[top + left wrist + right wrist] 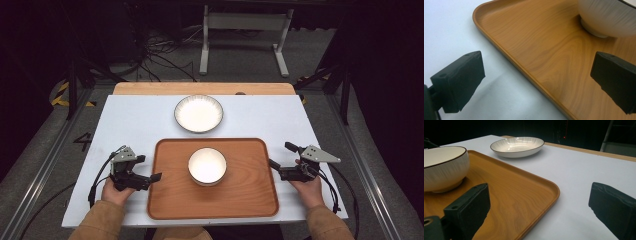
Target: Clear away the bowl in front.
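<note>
Wooden tray point(240, 197) lies in the middle of my side of the white table point(135, 125), its long side running across in front of me. On it, a little behind its centre, stands a deep white bowl point(207, 165) with a dark rim and ribbed outer wall. Behind the tray, apart from it on the bare table, sits a shallower white dish point(198, 113) with the same dark rim.

My left gripper point(147, 169) is at the tray's left edge, jaws spread wide; in the left gripper view one jaw is over the table and the other over the tray's wood, with the raised rim point(524, 72) running between them and the bowl's foot point(596, 31) beyond. I cannot tell whether either jaw touches.

My right gripper point(282, 155) is at the tray's right edge, jaws likewise spread wide. In the right gripper view one jaw stands over the tray, the other over the table, with the tray's rounded far corner point(554, 188) between them.
</note>
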